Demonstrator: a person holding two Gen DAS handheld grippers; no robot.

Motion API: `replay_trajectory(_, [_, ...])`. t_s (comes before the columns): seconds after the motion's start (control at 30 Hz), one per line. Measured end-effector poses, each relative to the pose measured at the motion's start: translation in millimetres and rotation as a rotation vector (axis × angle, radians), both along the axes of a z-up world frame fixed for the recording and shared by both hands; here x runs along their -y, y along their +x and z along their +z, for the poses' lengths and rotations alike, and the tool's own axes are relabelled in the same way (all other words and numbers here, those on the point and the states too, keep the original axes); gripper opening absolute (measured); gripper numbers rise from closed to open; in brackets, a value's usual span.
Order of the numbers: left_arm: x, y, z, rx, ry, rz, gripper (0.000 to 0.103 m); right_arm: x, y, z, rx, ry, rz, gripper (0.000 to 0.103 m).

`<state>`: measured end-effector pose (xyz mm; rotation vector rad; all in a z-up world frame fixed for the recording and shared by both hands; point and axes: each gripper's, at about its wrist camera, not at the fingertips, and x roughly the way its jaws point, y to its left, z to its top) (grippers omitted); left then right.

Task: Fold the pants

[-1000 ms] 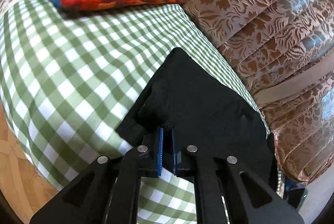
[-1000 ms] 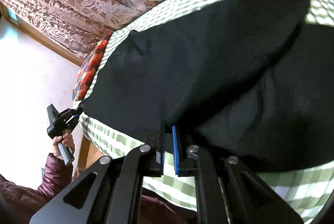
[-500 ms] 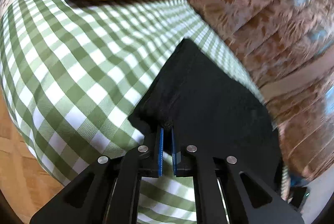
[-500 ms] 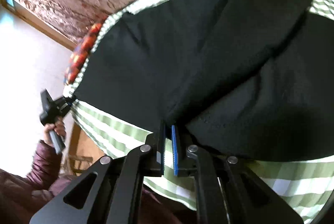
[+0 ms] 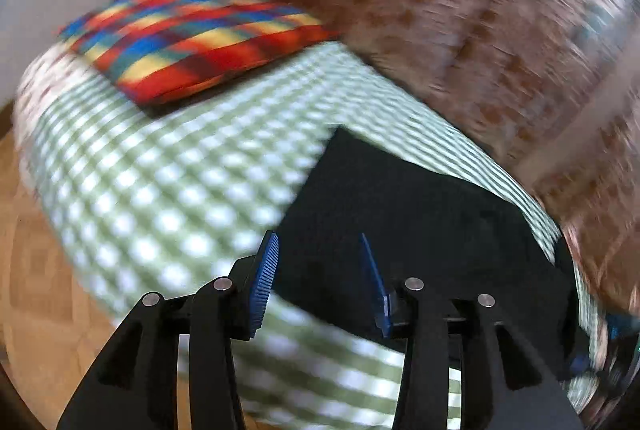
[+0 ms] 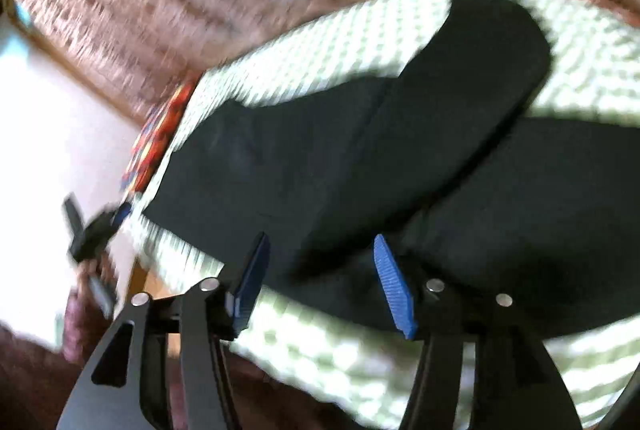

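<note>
The black pants (image 6: 360, 157) lie flat on the green-and-white checked bed cover (image 6: 328, 33), one leg laid over the other. In the left wrist view a corner of the pants (image 5: 408, 213) lies just ahead of my left gripper (image 5: 318, 262), which is open and empty. My right gripper (image 6: 320, 262) is open and empty, just above the near edge of the pants. The left gripper also shows in the right wrist view (image 6: 94, 230) at the far left. Both views are blurred.
A red, blue and yellow plaid pillow (image 5: 200, 37) lies at the far end of the bed. A brown floral curtain (image 5: 440, 9) hangs along the far side. Wooden floor (image 5: 40, 270) shows beside the bed. My maroon sleeve (image 6: 36, 370) fills the lower left.
Both grippers have opened and let go of the pants, which now lie on the bed. Both cameras pulled back a little and are moving.
</note>
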<state>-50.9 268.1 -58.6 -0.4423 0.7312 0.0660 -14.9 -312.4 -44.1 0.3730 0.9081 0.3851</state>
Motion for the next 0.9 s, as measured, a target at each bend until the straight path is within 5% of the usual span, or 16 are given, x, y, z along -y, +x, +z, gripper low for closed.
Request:
replay_trajectory(0.13, [76,28,0,0.033,-0.010,-0.275,0.041,26,66,29,0.043,-0.087,-0.184,0.070])
replay_trajectory(0.23, [132,41,-7,0.038,-0.030,-0.463,0.041,29,127,32,-0.008,-0.160,-0.255,0.070])
replay_trajectory(0.47, [225,53,-20,0.013,-0.088,-0.752,0.041,17,249,-9,-0.197,-0.474,-0.357,0.070])
replay_trajectory(0.53, [240,50,-23,0.009,-0.082,-0.813,0.041,20,261,-31,-0.269,-0.507,-0.338,0.054])
replay_trajectory(0.6, [256,46,-23,0.016,-0.055,-0.864,0.041,20,259,-38,-0.261,-0.560,-0.337,0.014])
replay_trajectory(0.67, [268,43,-22,0.022,-0.056,-0.912,0.048,24,247,-33,-0.229,-0.534,-0.333,0.009])
replay_trajectory(0.9, [314,29,-18,0.053,-0.029,-1.082,0.051,94,143,38,0.011,-0.148,-0.384,0.009])
